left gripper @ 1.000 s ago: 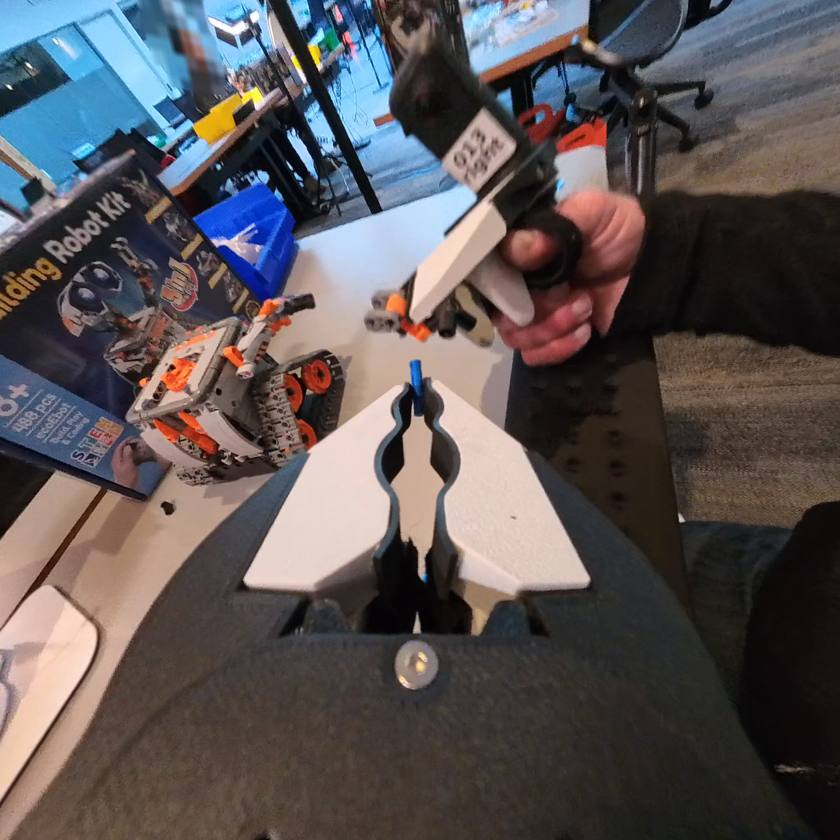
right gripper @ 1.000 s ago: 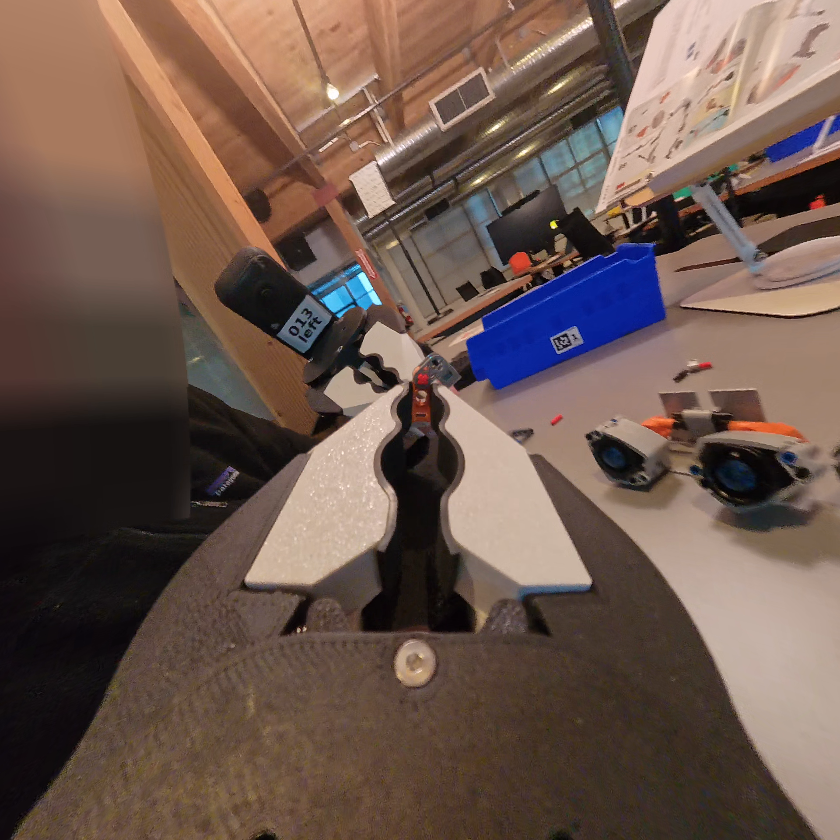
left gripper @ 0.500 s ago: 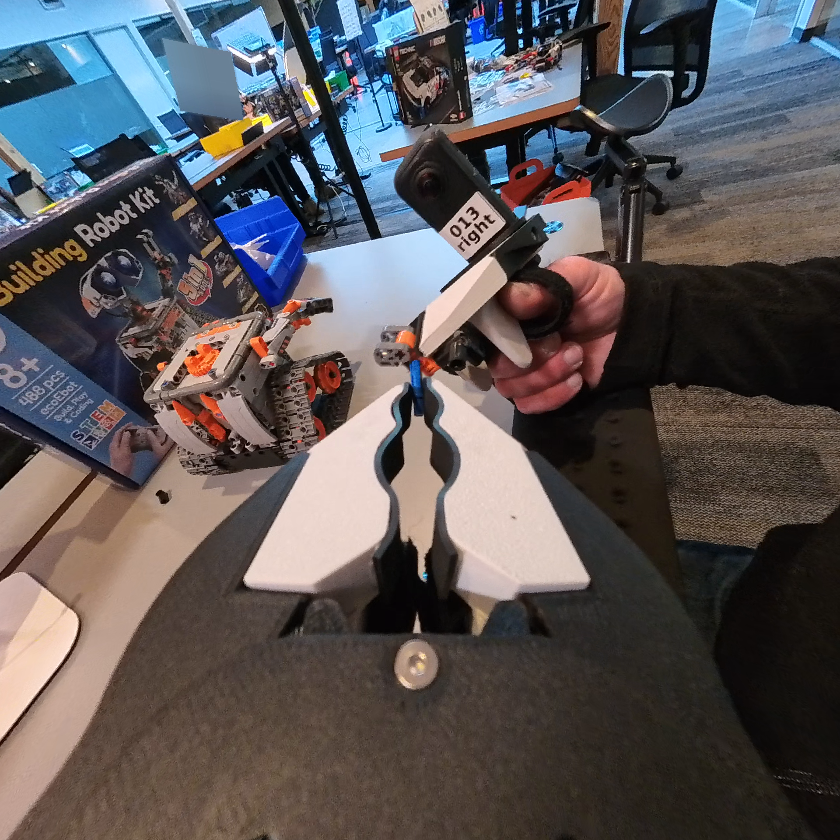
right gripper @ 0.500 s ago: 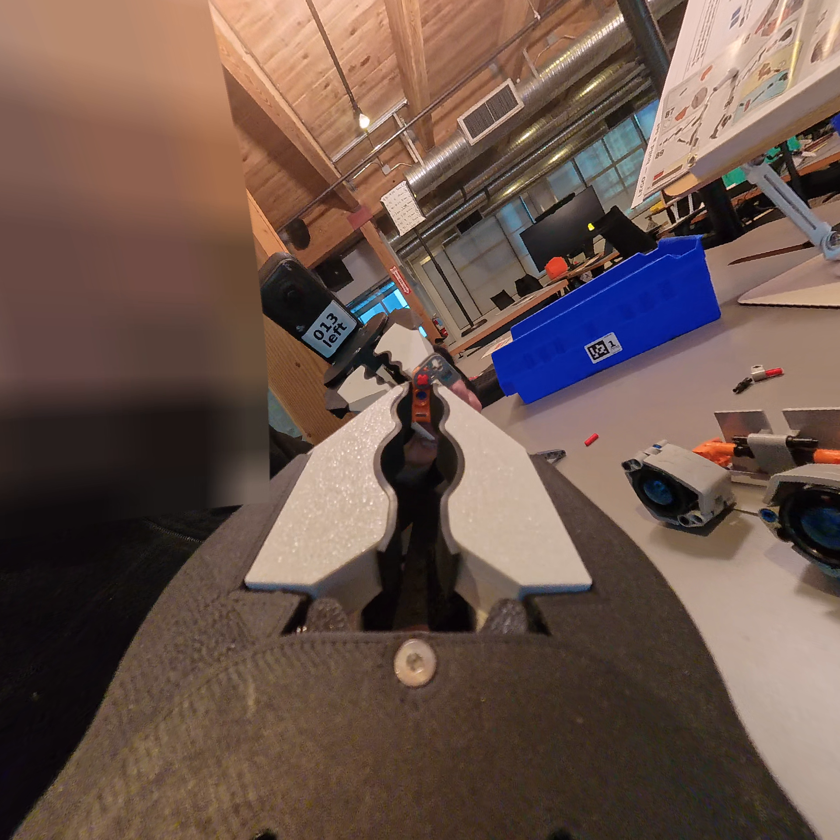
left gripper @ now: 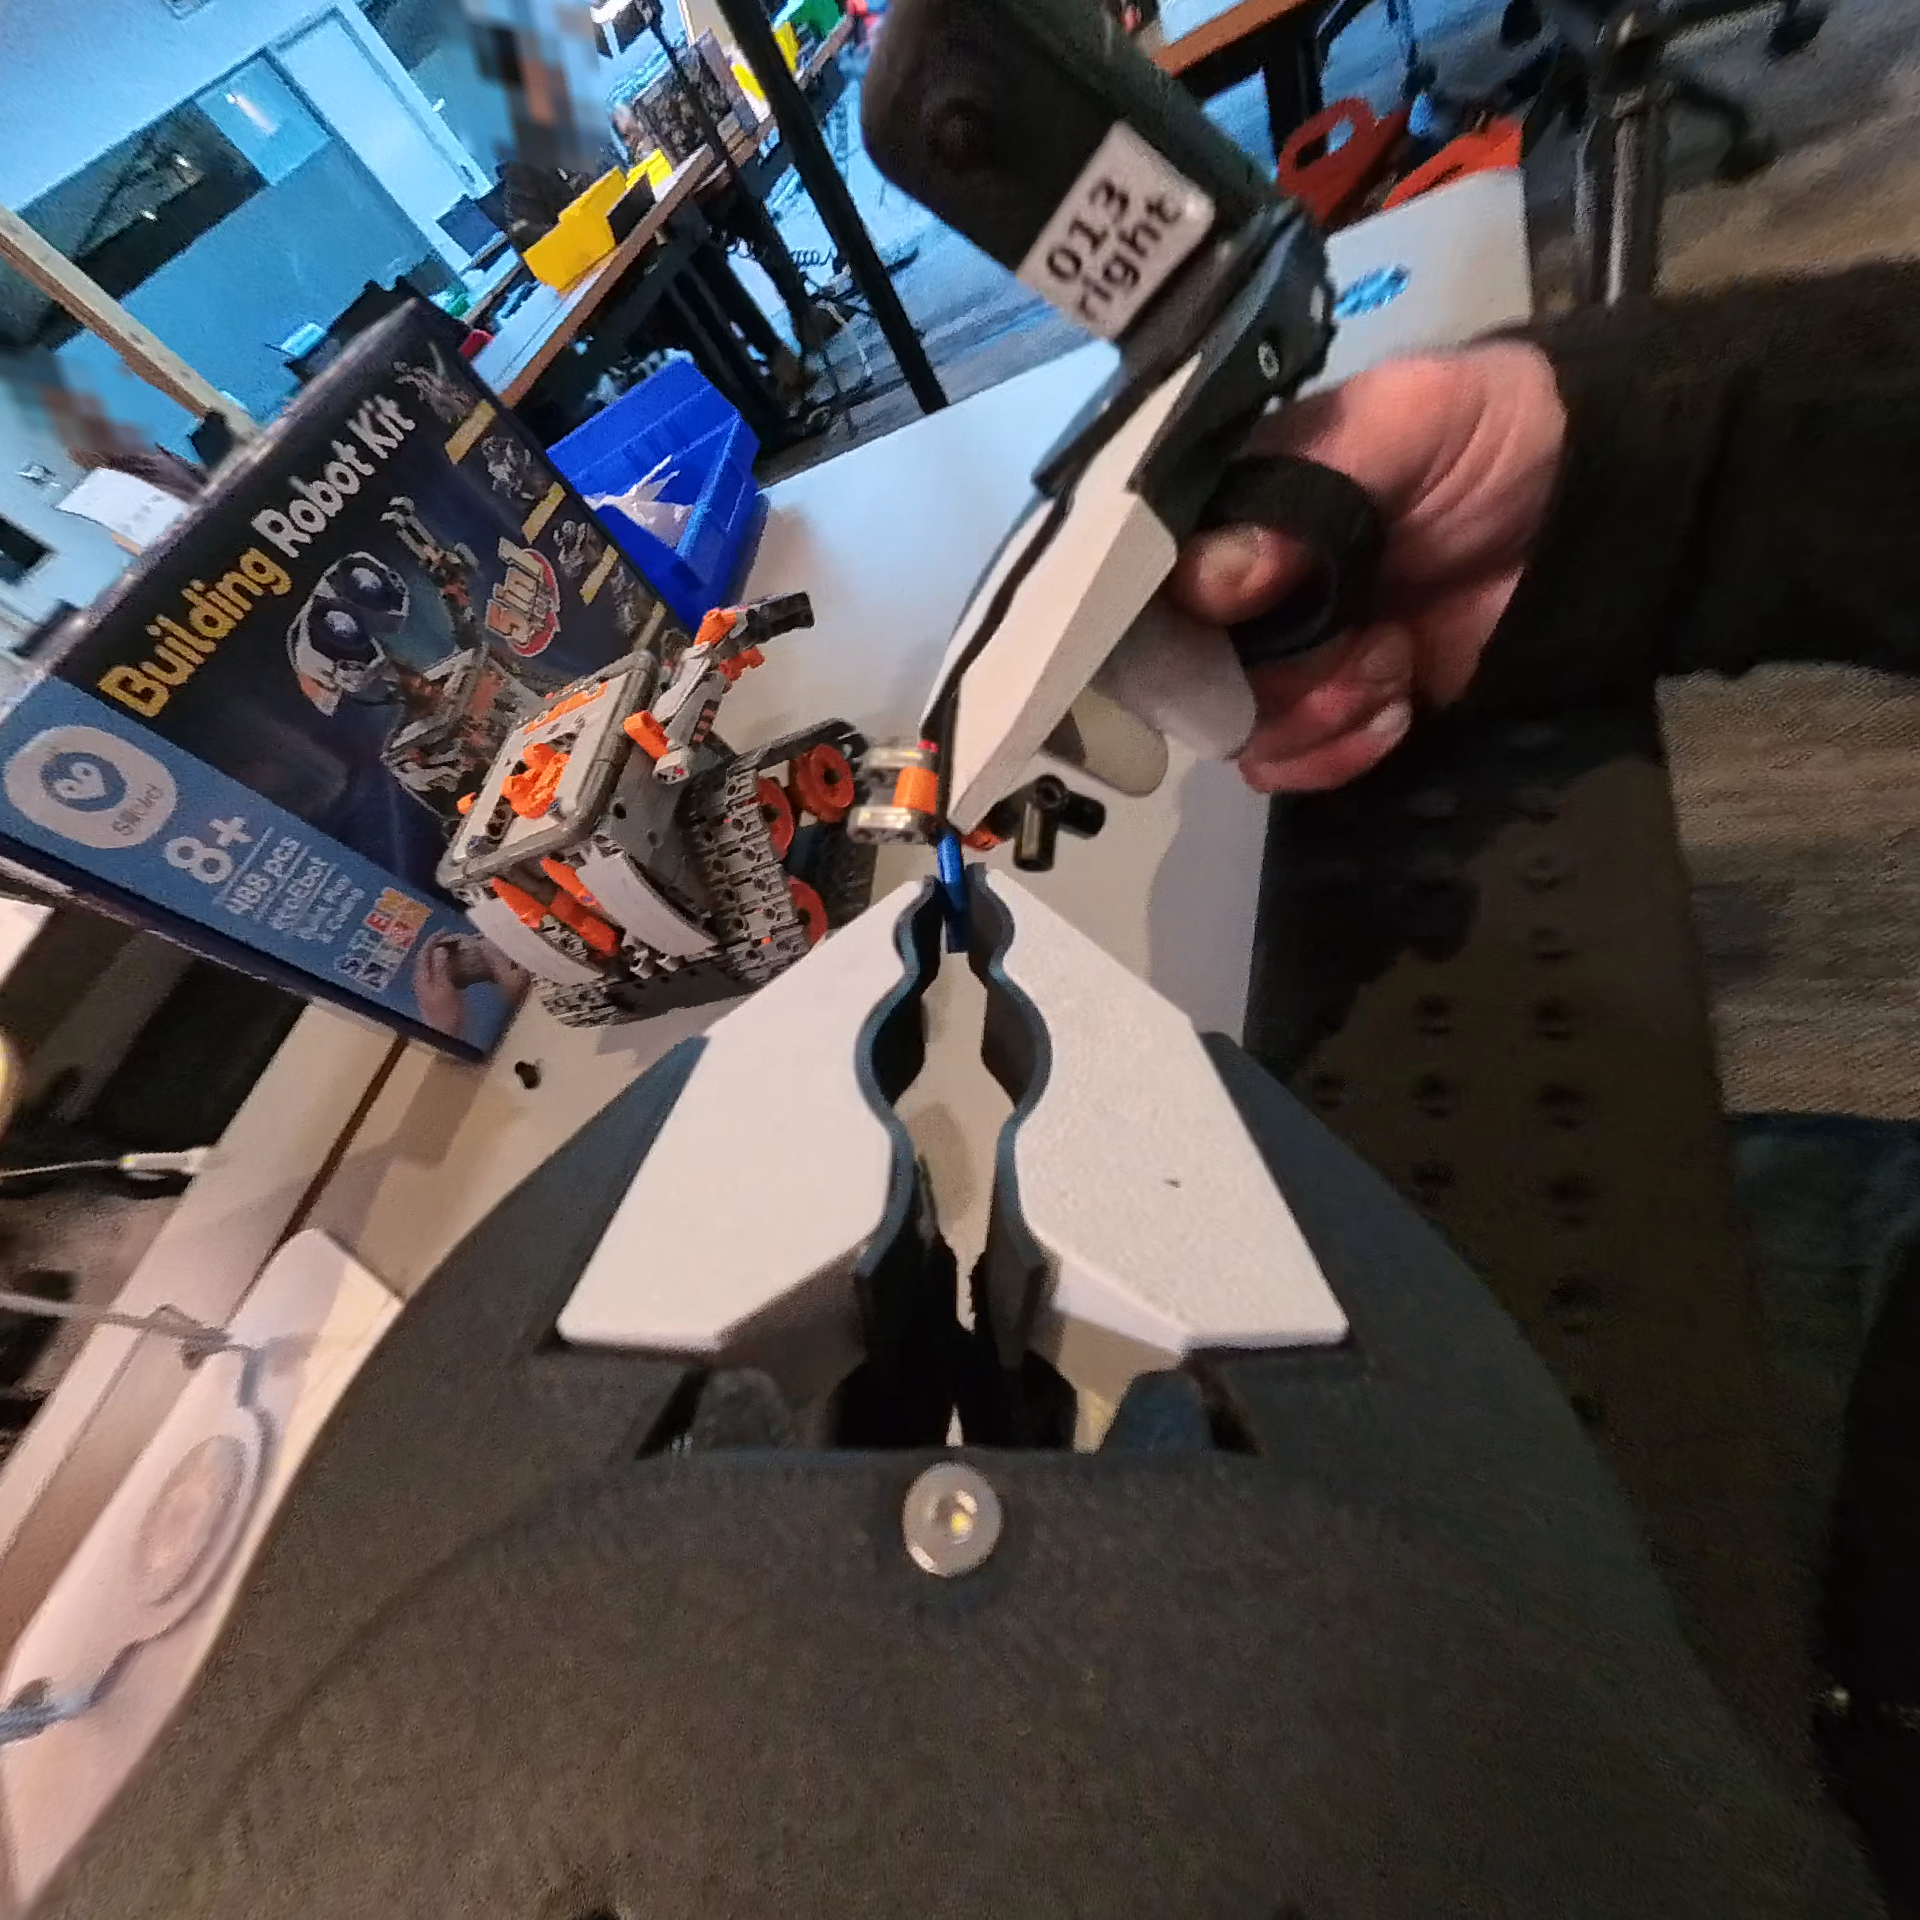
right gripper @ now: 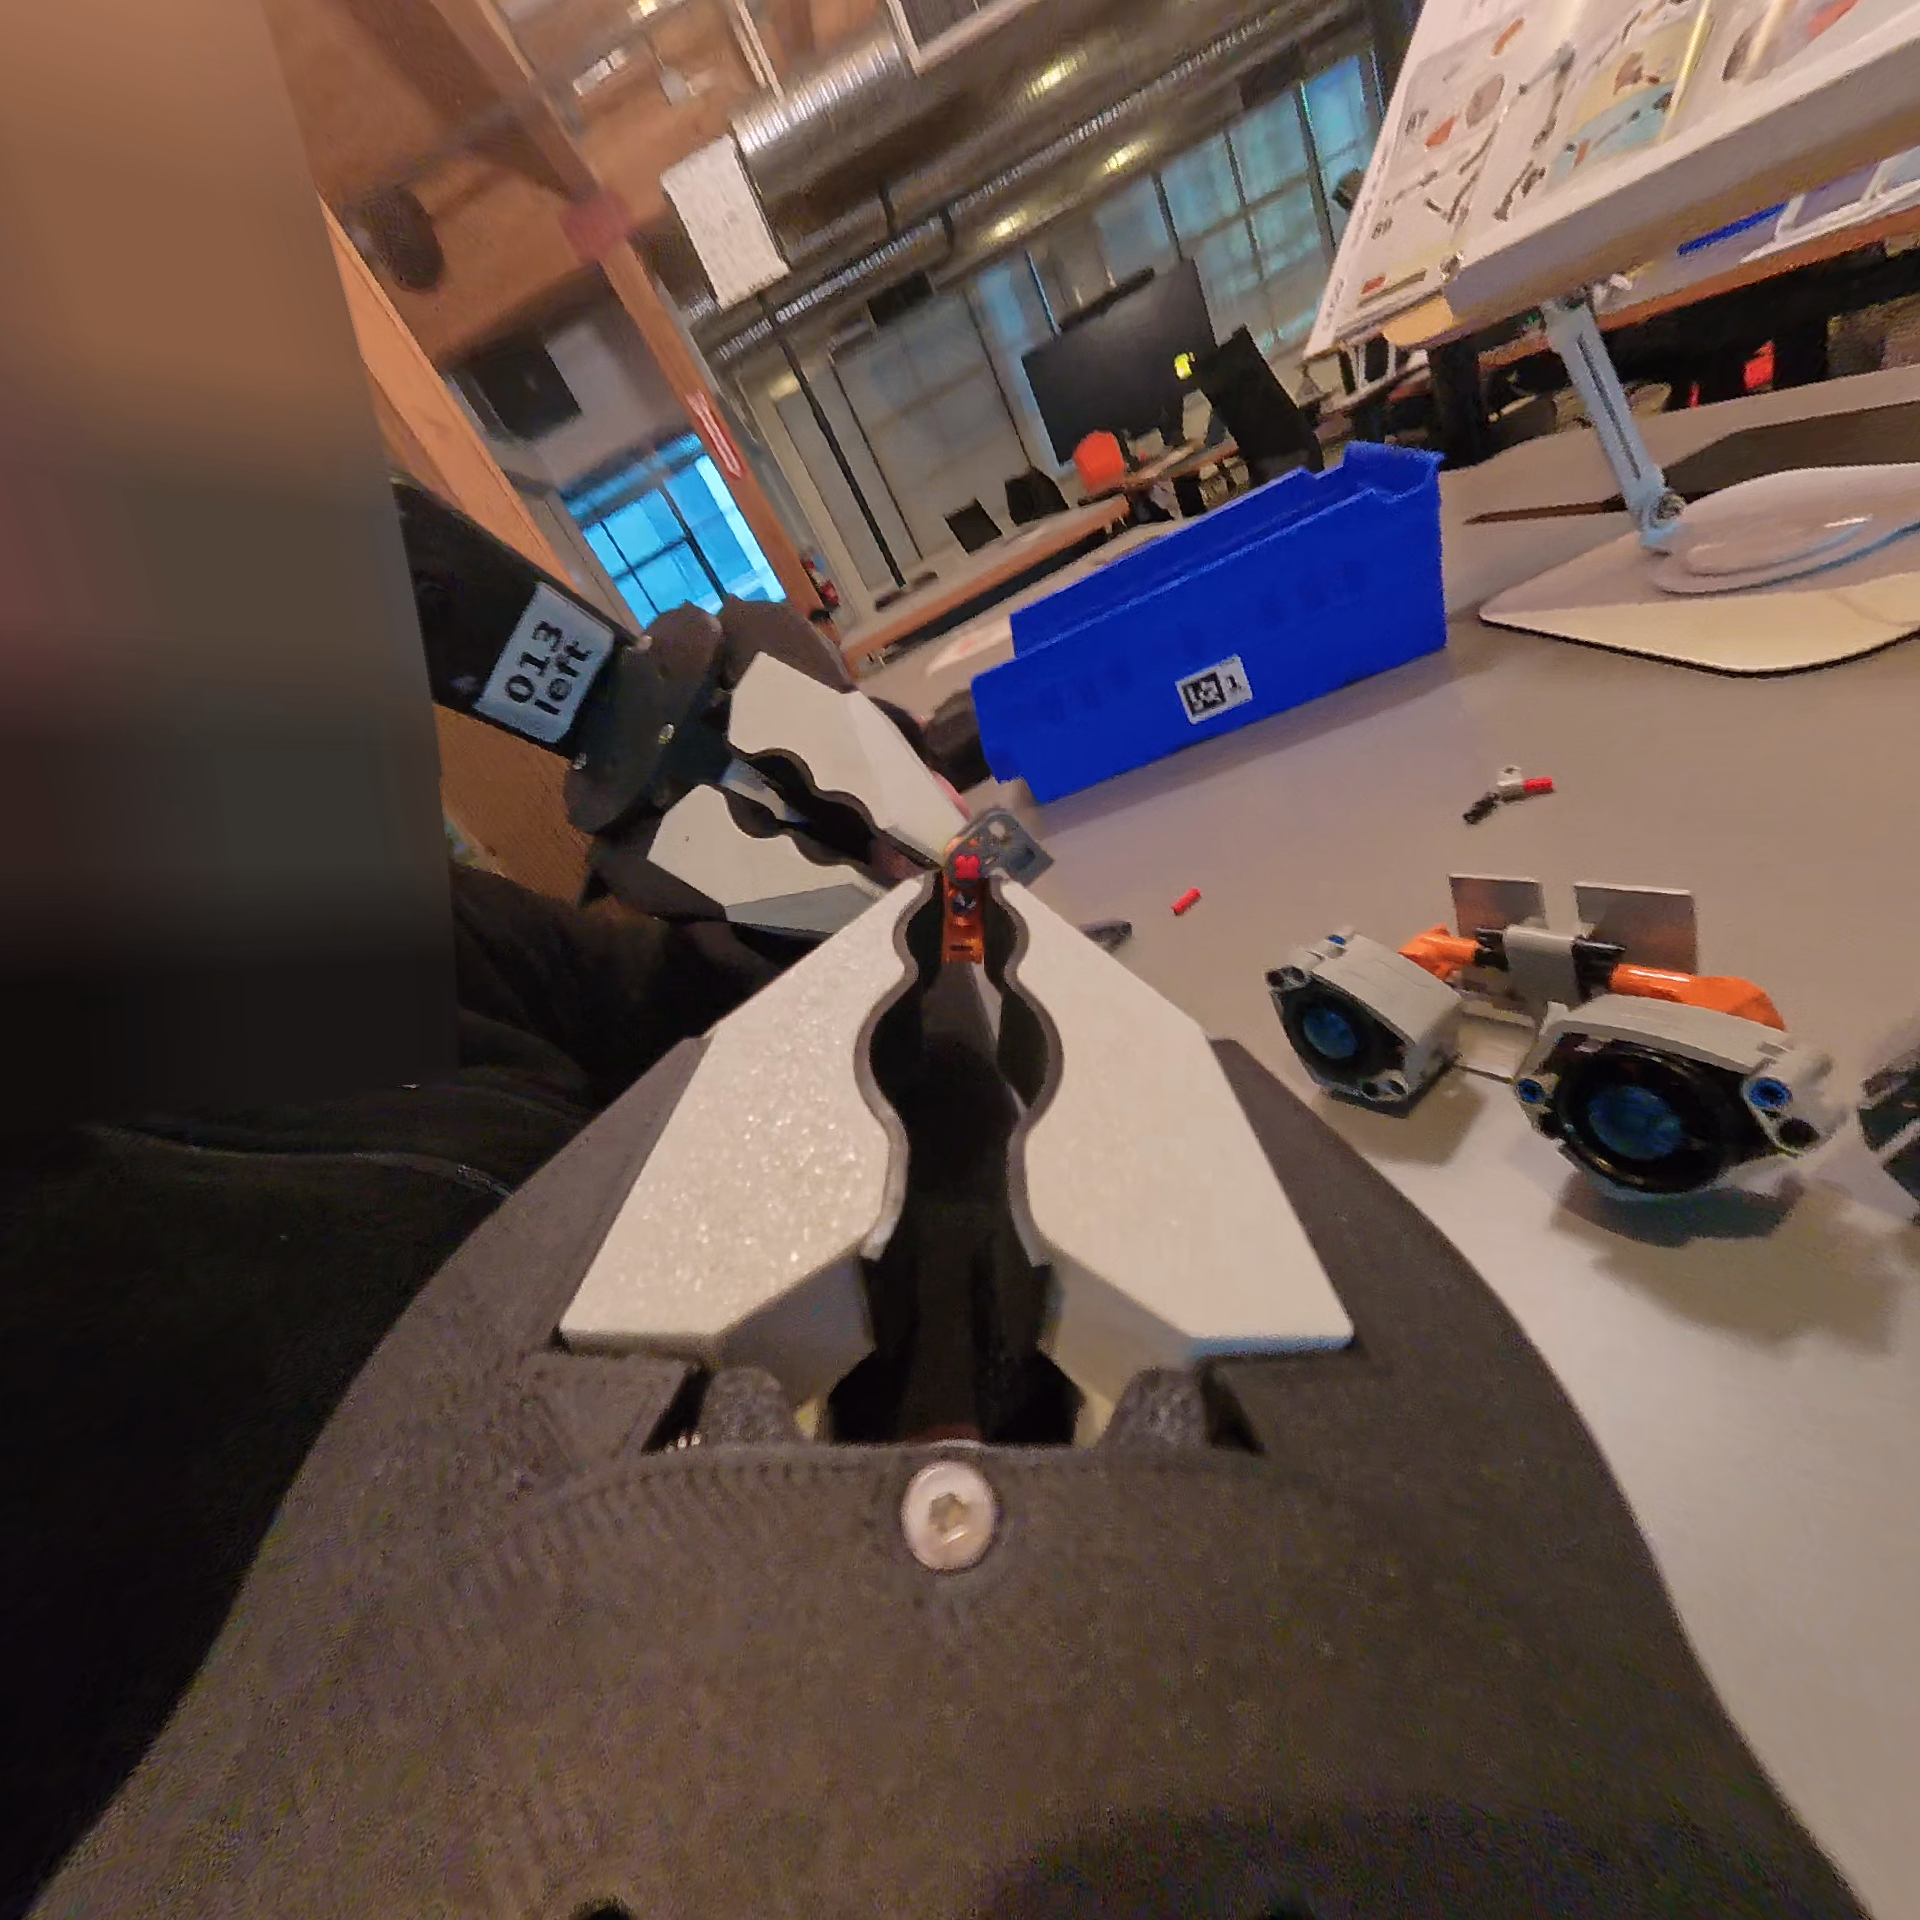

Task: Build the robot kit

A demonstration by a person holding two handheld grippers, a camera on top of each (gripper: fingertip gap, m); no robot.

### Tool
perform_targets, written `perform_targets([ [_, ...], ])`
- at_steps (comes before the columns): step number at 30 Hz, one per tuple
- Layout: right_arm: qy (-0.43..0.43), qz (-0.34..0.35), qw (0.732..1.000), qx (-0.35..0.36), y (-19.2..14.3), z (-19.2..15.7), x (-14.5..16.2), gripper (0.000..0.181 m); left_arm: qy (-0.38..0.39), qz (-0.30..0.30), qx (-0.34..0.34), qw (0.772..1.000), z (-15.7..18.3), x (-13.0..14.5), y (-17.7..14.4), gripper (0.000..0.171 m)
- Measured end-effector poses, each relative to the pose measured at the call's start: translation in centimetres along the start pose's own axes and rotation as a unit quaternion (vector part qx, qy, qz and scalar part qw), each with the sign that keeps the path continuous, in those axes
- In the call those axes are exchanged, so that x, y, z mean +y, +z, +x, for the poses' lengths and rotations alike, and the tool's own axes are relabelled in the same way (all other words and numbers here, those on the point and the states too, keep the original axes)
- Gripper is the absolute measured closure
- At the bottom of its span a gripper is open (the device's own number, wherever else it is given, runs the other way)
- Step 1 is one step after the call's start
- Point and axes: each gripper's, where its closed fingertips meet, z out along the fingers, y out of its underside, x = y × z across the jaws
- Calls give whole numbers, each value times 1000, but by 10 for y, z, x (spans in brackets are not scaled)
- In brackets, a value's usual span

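Over the white table (left gripper: 894,540), left wrist view: left gripper (left gripper: 951,899) has its fingers pressed together on a small blue pin (left gripper: 950,891), pin sticking out past the tips. Pin's far end touches a small grey-and-orange brick assembly (left gripper: 902,802) pinched in the right gripper (left gripper: 961,821), which comes in from upper right, held by a hand (left gripper: 1382,582) in a dark sleeve. Just left of that sits a tracked grey-orange robot model (left gripper: 644,831), on the table, beside a leaning dark-blue kit box (left gripper: 312,623). Blue bin (left gripper: 665,488) behind the model. Black perforated board (left gripper: 1475,935) at right of the table edge.

Right wrist view: right gripper (right gripper: 961,896) closed on the orange-and-grey piece (right gripper: 962,914), red bit at its top. Left gripper (right gripper: 940,847) reaches in from the left, tips meeting that piece; the blue pin itself can't be made out here. On the grey tabletop (right gripper: 1455,1351) to the right lie two grey housings with blue centres (right gripper: 1361,1029) (right gripper: 1662,1112), an orange part (right gripper: 1662,987) behind them. Blue bin (right gripper: 1226,644) farther back, small loose red piece (right gripper: 1184,900) near it. Instruction sheet on a stand (right gripper: 1558,135) at upper right.
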Motion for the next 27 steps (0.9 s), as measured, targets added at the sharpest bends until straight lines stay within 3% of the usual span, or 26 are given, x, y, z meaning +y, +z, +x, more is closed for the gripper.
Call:
perform_targets([
  [18,-74,-66,992,84,4,15,20,176,146,-86,-83,982,3,25,13,171],
  [21,-86,-79,988,101,5,19,24,176,145,-98,-85,981,3,30,15,171],
  [27,-85,-62,989,100,6,18,20,176,66,-72,-62,993,3,28,17,171],
])
